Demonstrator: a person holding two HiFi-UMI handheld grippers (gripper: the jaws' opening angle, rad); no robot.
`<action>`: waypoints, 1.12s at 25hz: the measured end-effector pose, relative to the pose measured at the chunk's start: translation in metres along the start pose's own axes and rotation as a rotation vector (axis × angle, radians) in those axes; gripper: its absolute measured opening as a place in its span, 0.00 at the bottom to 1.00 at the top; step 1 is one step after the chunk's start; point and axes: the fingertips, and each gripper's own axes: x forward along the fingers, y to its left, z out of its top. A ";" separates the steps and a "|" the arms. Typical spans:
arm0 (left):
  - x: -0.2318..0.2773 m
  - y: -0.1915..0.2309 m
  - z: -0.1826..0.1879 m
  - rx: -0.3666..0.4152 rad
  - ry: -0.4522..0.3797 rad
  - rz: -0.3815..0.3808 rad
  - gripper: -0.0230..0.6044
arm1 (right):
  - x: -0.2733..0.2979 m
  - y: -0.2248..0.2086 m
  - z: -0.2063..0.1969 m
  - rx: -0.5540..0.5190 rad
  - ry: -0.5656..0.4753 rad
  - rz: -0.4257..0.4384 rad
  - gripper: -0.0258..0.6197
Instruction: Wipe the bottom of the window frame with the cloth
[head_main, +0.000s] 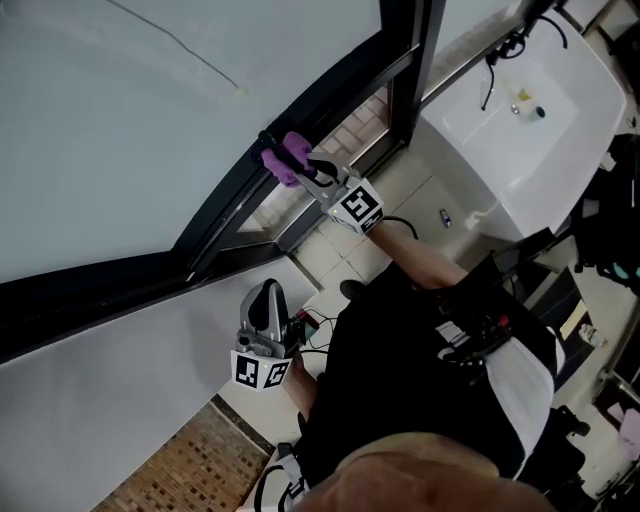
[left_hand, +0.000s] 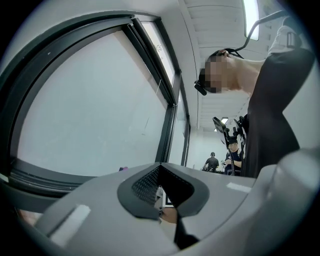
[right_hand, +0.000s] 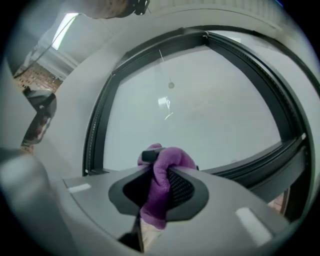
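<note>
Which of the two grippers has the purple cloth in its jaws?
The right gripper, its jaws shut on the purple cloth at the dark window frame. The left gripper is lower down and holds nothing.

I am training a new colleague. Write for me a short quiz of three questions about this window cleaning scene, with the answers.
1. True or false: the left hand-held gripper holds the cloth.
2. What colour is the cloth? A) yellow B) purple C) white
3. Name the hand-held gripper that is at the window frame.

Key: 1 false, it holds nothing; 2 B; 3 the right hand-held gripper.
</note>
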 end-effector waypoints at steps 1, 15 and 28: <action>0.003 0.000 -0.001 -0.001 0.004 -0.005 0.04 | -0.014 0.005 0.005 -0.009 -0.008 0.023 0.14; 0.025 -0.018 0.002 0.014 0.006 -0.063 0.04 | 0.085 -0.060 0.014 -0.105 0.403 0.169 0.14; 0.028 -0.008 -0.007 -0.005 0.024 -0.034 0.04 | -0.068 0.002 0.073 -0.050 0.132 0.667 0.14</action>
